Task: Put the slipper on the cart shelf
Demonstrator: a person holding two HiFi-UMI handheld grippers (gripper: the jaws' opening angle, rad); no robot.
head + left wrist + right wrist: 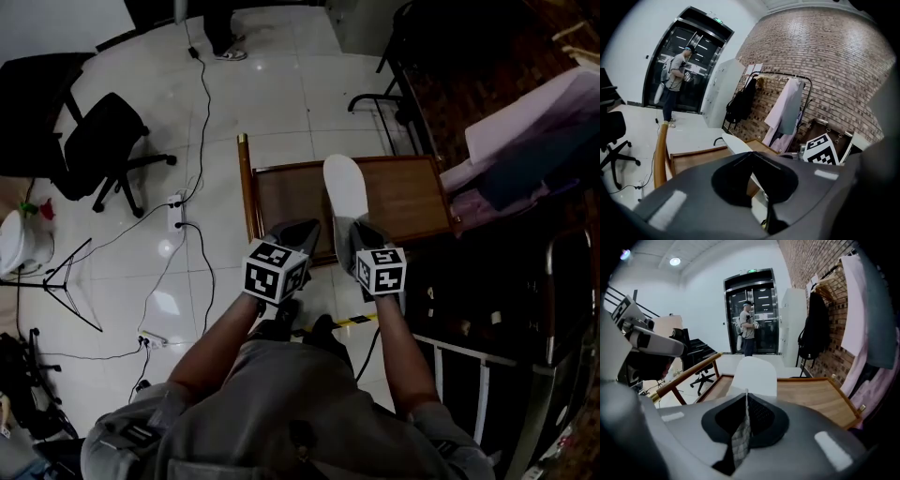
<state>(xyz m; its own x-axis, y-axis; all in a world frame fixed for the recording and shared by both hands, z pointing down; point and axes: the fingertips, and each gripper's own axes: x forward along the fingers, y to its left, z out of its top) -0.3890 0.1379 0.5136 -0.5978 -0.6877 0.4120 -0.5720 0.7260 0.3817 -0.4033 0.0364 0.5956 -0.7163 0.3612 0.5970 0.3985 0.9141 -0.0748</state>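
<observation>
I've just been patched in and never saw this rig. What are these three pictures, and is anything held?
There is no robot arm: a person carries a two-jaw gripper in each hand. The head view looks steeply down from the person's head onto the left gripper and right gripper. The other two pictures come from a camera riding on each gripper, looking along its jaws. Ahead stands a wooden cart shelf. The right gripper is shut on the near end of the white slipper, which reaches out over the shelf. The left gripper is shut and empty.
</observation>
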